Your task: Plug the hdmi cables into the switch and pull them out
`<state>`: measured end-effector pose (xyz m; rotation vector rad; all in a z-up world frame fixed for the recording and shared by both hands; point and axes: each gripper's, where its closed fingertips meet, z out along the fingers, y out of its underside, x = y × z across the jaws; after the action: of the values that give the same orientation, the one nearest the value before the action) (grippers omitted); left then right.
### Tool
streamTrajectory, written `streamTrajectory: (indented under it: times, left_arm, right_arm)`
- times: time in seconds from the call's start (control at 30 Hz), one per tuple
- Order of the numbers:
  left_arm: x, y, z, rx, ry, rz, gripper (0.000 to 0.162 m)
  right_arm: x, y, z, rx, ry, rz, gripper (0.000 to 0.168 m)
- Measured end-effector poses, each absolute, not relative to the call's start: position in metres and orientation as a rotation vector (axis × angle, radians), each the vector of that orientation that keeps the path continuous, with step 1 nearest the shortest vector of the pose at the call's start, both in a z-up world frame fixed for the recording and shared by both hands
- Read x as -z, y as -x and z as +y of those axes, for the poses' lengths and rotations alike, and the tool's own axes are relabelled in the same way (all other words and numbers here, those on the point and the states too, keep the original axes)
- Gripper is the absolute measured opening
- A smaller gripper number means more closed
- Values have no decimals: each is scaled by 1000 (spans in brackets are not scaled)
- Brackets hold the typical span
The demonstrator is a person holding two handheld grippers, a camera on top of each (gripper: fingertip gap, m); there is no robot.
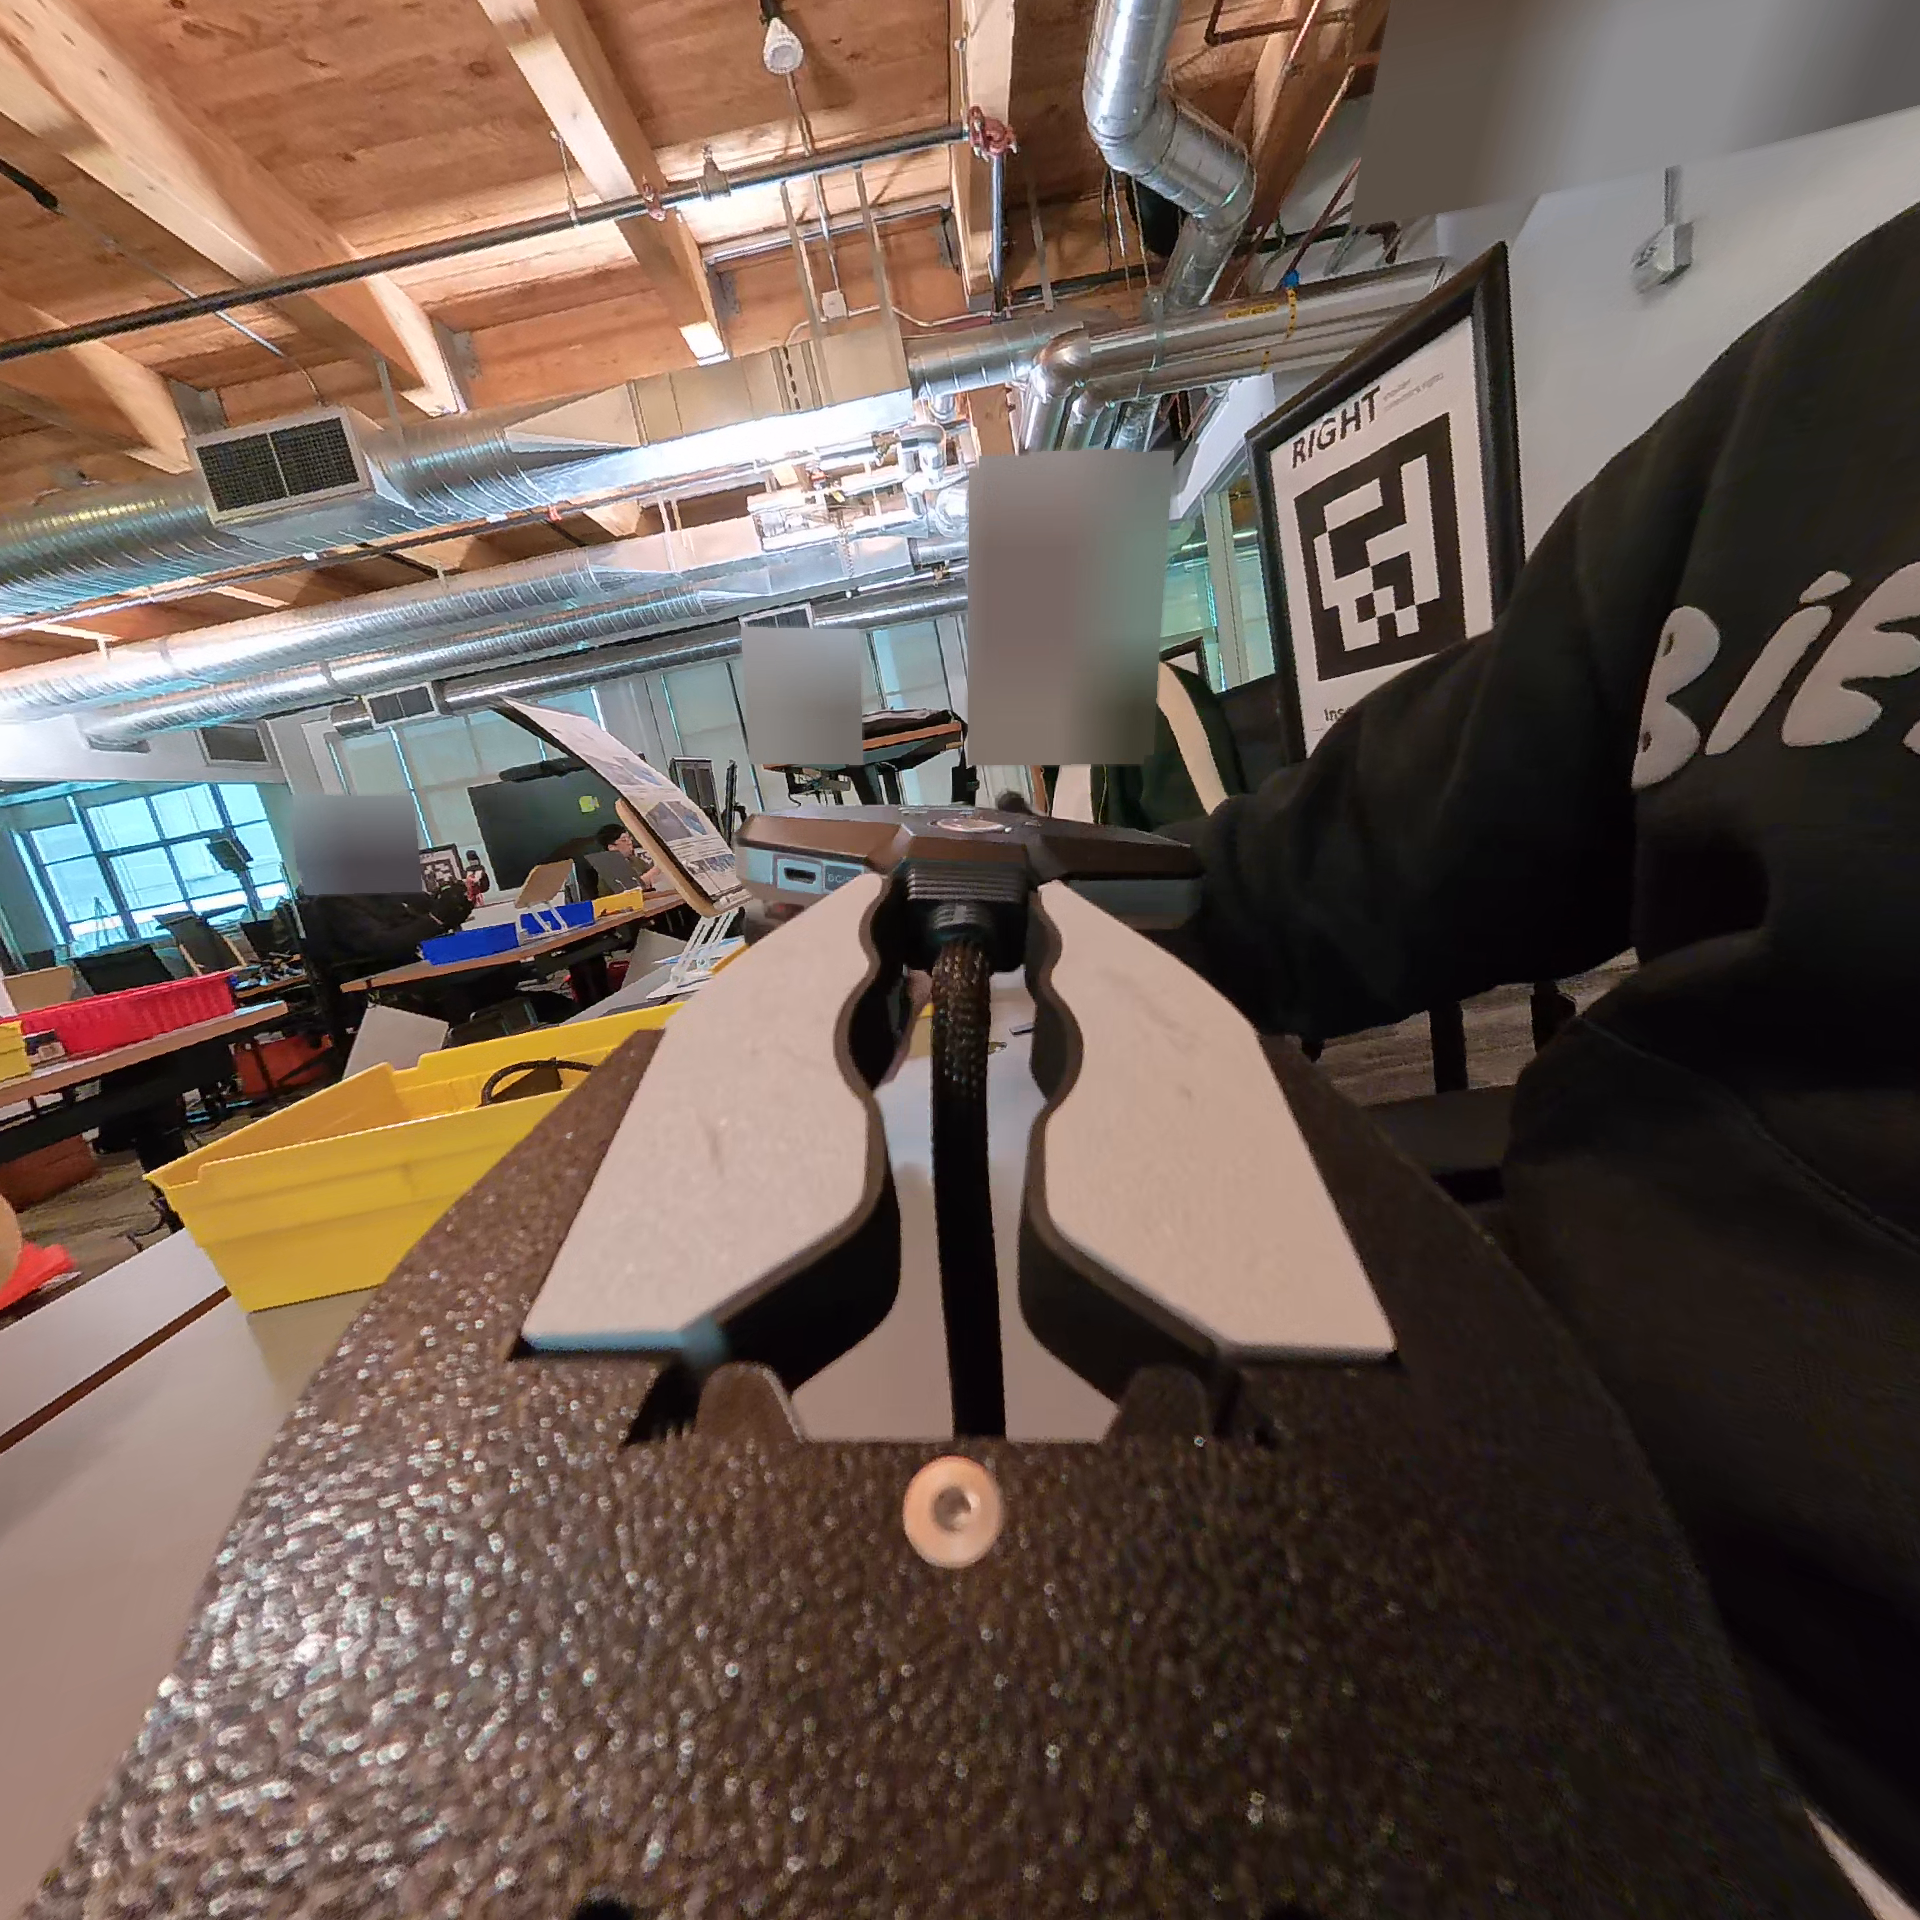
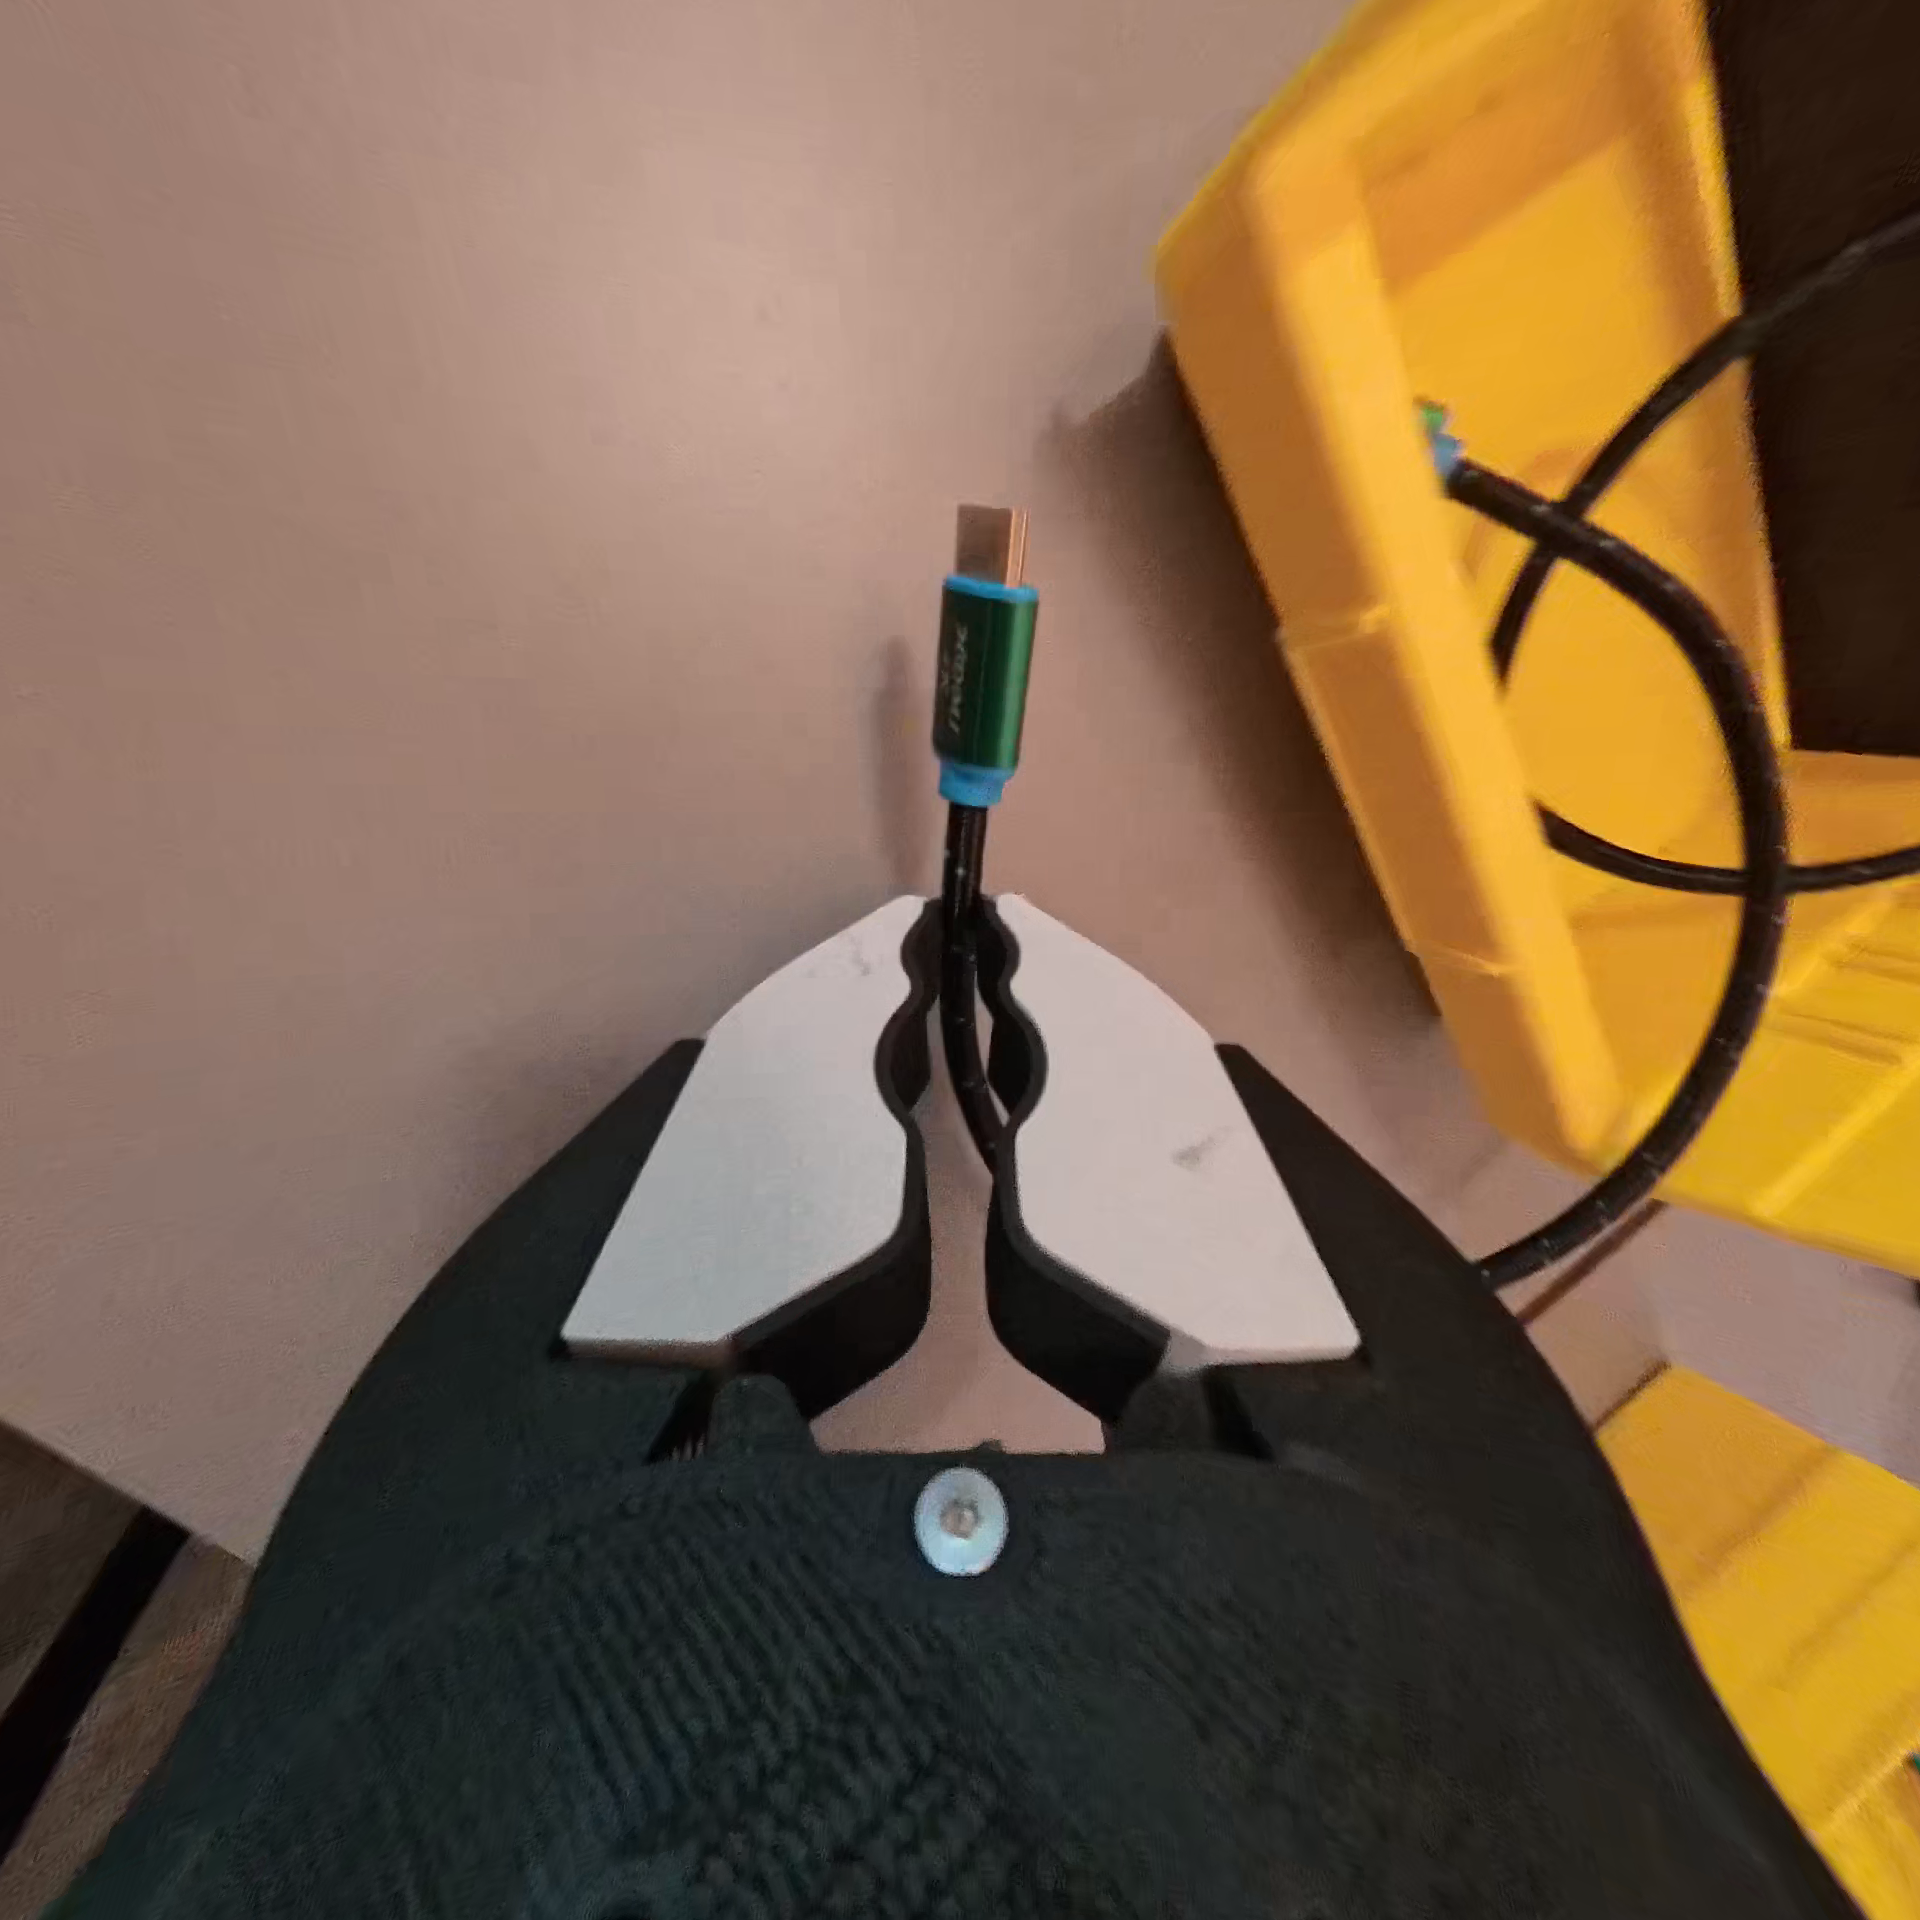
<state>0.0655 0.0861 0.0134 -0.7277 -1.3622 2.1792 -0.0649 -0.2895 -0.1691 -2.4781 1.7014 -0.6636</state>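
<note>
The right gripper [image 2: 961, 914] is clenched on a braided cable [image 2: 961, 997] just behind its green plug [image 2: 982, 691], which should be turned to lie flat with the port before it is pushed in. Only the left wrist view shows the switch [image 1: 966, 847]: there the left gripper [image 1: 961, 894] grasps another plug [image 1: 961, 885] that looks seated in it, beyond a yellow bin [image 1: 343, 1153].

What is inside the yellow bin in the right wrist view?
A looped black braided cable lies in the yellow bin, one green-blue plug end showing. The bin's far side is out of frame.
</note>
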Motion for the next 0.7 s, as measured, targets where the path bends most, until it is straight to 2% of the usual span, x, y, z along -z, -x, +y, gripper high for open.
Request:
streamTrajectory:
  times: [0.13, 0.23, 0.47, 0.57, 0.7]
  left_arm:
    - [-14, -67, 87, -2181, 722, -1356, 22]
    - [-12, -65, 85, -2170, 721, -1352, 22]
    - [-8, -62, 80, -2152, 730, -1368, 22]
    - [-7, -62, 81, -2151, 724, -1365, 22]
    - [-5, -63, 81, -2152, 709, -1366, 22]
  right_arm:
    - [112, 37, -311, 946, 2220, 1742, 6]
    - [91, 19, -338, 1106, 2254, 1806, 6]
    - [114, -29, -361, 931, 2531, 1836, 6]
    - [122, -50, -360, 899, 2480, 1837, 7]
    - [91, -63, -358, 1044, 2176, 1862, 29]
